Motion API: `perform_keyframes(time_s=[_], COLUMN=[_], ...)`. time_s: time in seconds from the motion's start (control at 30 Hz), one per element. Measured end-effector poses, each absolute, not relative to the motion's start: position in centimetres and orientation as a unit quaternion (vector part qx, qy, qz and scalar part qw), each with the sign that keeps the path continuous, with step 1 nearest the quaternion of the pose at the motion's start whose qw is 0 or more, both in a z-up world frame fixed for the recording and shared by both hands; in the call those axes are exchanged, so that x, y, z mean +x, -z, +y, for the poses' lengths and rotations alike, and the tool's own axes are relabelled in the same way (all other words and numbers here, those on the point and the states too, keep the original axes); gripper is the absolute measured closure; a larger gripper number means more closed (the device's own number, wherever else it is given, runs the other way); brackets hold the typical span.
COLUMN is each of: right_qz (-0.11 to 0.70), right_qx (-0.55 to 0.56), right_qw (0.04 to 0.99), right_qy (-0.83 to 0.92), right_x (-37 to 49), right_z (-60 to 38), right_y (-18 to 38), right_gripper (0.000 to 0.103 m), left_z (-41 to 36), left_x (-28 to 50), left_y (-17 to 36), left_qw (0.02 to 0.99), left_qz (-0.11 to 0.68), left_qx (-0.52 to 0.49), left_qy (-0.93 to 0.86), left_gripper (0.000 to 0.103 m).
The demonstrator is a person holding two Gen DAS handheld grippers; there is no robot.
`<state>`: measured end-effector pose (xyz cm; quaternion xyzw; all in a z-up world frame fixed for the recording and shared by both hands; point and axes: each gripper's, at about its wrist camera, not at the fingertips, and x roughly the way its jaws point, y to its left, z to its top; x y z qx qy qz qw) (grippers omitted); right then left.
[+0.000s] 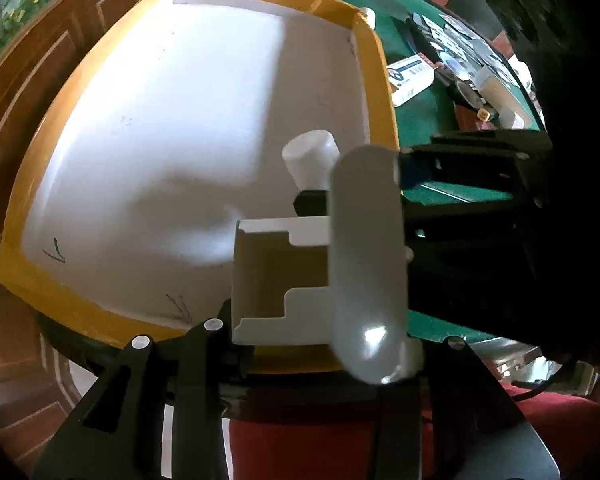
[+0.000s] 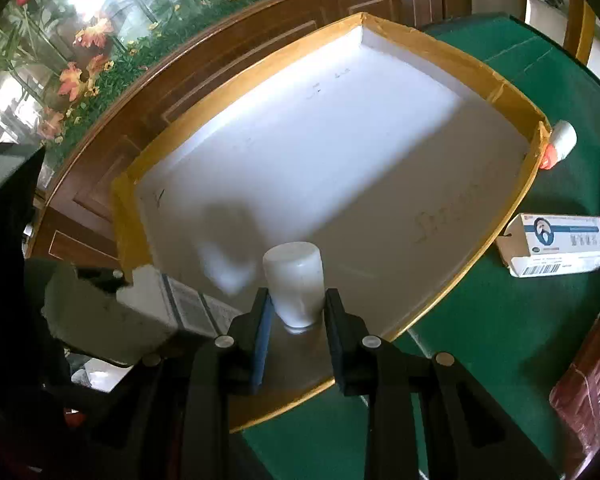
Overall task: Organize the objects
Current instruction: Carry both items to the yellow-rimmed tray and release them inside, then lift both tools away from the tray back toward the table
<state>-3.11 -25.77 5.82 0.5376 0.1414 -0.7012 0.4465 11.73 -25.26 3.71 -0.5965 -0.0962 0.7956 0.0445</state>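
Observation:
A white tray (image 1: 148, 128) with a yellow taped rim (image 2: 496, 80) lies on the green table. My left gripper (image 1: 312, 340) is shut on a white carton (image 1: 276, 276) whose open end faces the camera. A pale grey oblong piece (image 1: 366, 264) lies against the carton's right side. The carton (image 2: 160, 304) hangs over the tray's near left corner. My right gripper (image 2: 296, 300) is shut on a small white cylindrical bottle (image 2: 294, 280), just above the tray's near edge. In the left wrist view that bottle (image 1: 310, 154) and the right gripper (image 1: 316, 190) sit just beyond the carton.
A blue and white box (image 2: 556, 246) lies on the green table (image 2: 500, 320) right of the tray. A white bottle with an orange cap (image 2: 560, 144) rests at the tray's far right corner. Several small items (image 1: 460, 60) crowd the far table. A red-brown packet (image 2: 588, 400) is near right.

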Motion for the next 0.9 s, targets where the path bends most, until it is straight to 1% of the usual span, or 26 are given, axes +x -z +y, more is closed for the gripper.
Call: perform_keyframes(time_s=[0.43, 0.47, 0.5, 0.6, 0.73, 0.9], right_qz=[0.140, 0.139, 0.136, 0.122, 0.103, 0.084], right_qx=[0.530, 0.529, 0.527, 0.520, 0.508, 0.491], right_qw=[0.452, 0.452, 0.453, 0.457, 0.462, 0.458], right_qy=[0.704, 0.705, 0.706, 0.711, 0.719, 0.736], right_x=[-2.8, -2.8, -2.8, -2.8, -2.9, -3.0], right_z=[-24.9, -24.7, -24.5, -23.8, -22.7, -20.9], right_y=[-6.6, -6.7, -6.8, -7.4, -8.4, -9.7], right_gripper=[0.077, 0.075, 0.070, 0.060, 0.057, 0.050], left_z=[-25.0, -24.9, -24.8, -24.5, -24.2, -23.7], left_x=[12.1, 12.1, 12.1, 12.3, 12.4, 12.7], left_y=[-4.3, -4.5, -4.6, -5.3, -6.2, -7.4], left_qw=[0.020, 0.016, 0.013, 0.003, -0.014, -0.034], left_qz=[-0.097, -0.094, -0.092, -0.083, -0.072, -0.062], left_qx=[-0.594, -0.593, -0.591, -0.581, -0.568, -0.550], left_qy=[-0.798, -0.800, -0.801, -0.809, -0.820, -0.832], left_gripper=[0.068, 0.068, 0.068, 0.068, 0.068, 0.068])
